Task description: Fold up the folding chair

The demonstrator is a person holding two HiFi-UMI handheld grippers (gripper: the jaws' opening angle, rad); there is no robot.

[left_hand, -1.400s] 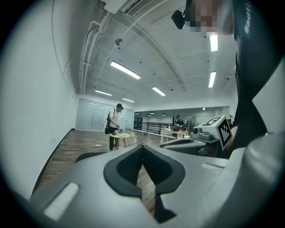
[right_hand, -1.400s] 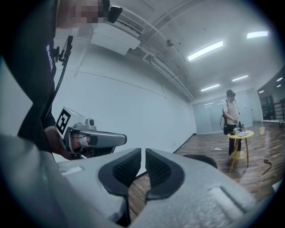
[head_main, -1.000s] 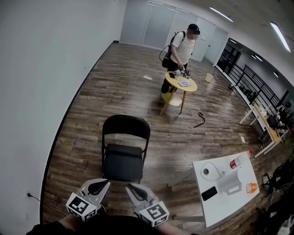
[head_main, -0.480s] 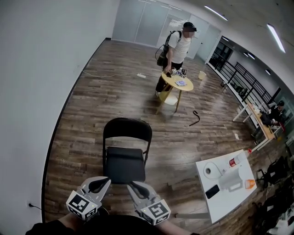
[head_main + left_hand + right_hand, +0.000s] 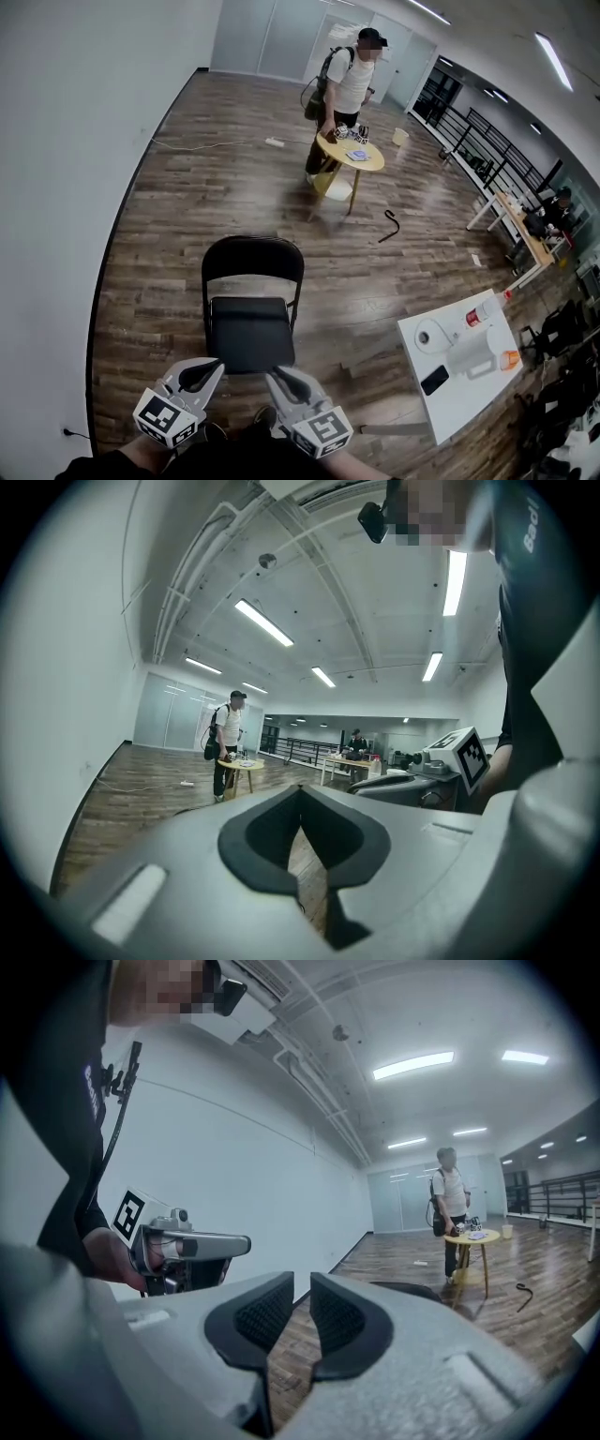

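Black folding chair [image 5: 251,319] stands unfolded on the floor just ahead. Left gripper [image 5: 208,368] jaws shut, right gripper [image 5: 274,378] jaws barely apart (both empty); that narrow, they may shove the chair over.

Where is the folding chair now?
Head view: the folding chair stands unfolded just beyond the left gripper and right gripper, left of the white table.

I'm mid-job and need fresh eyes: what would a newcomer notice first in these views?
The black folding chair draws the eye first: it stands open on the wood floor, just ahead of the left gripper and right gripper, both empty. Next come a person at a round yellow table at the back, and a cluttered white table at the right.
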